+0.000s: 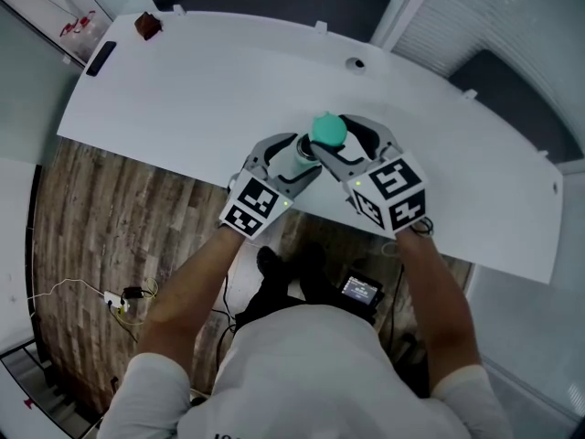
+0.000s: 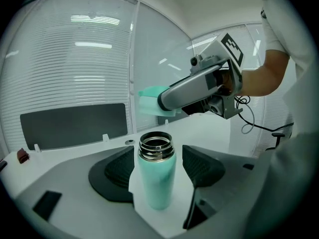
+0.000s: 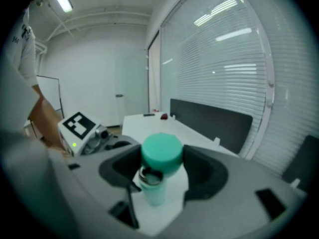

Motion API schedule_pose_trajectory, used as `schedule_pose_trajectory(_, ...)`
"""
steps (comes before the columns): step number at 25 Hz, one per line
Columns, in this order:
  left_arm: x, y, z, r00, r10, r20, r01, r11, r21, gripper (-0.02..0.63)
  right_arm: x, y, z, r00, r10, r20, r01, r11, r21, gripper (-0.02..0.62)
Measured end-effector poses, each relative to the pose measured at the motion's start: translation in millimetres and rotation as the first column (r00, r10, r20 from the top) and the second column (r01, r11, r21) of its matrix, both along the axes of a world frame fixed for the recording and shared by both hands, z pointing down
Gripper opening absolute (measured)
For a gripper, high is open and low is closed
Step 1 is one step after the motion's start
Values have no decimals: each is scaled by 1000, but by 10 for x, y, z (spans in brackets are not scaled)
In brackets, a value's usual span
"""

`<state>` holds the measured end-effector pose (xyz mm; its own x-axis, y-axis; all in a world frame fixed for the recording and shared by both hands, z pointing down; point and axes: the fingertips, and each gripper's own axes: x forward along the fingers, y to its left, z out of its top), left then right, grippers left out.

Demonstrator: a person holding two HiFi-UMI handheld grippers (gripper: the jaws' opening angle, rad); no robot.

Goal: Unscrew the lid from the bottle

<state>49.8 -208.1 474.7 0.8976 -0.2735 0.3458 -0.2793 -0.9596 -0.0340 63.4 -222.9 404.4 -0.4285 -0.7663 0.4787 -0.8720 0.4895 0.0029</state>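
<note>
A mint-green bottle (image 2: 155, 176) stands upright on the white table (image 1: 183, 99) near its front edge, its steel threaded mouth uncovered. My left gripper (image 2: 158, 166) is shut on the bottle's body, one pad on each side. The mint-green lid (image 3: 161, 153) is off the bottle, hanging just above and slightly to one side of the mouth, and my right gripper (image 3: 161, 159) is shut on it. In the head view the lid (image 1: 327, 130) hides most of the bottle (image 1: 297, 160), and both grippers meet there. The left gripper view shows the lid (image 2: 149, 99) raised behind the bottle.
A black flat device (image 1: 100, 58) and a small dark red object (image 1: 147, 26) lie at the table's far left corner. A round cable hole (image 1: 356, 63) sits near the back edge. Dark divider panels stand behind the table. The person stands at the front edge over wooden flooring.
</note>
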Motion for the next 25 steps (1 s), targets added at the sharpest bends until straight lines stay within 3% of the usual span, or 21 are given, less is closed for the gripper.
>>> schedule_pose_trajectory(10,-182,-50,-227,996,-81,-26,81,997,-9,311,71,53,-126,997,73,0,-73,997,20,282)
schedule_pose_trajectory(17,-287,-23,-559,986,-140,-94,138,990,-23,294,130,149,-359,994,111,0,-111,991,70,282)
schedule_pose_trajectory(25,-422,125,-938,966,-171,-196,162,985,-56,169,146,309,-522,991,136,3,-136,985,104,282)
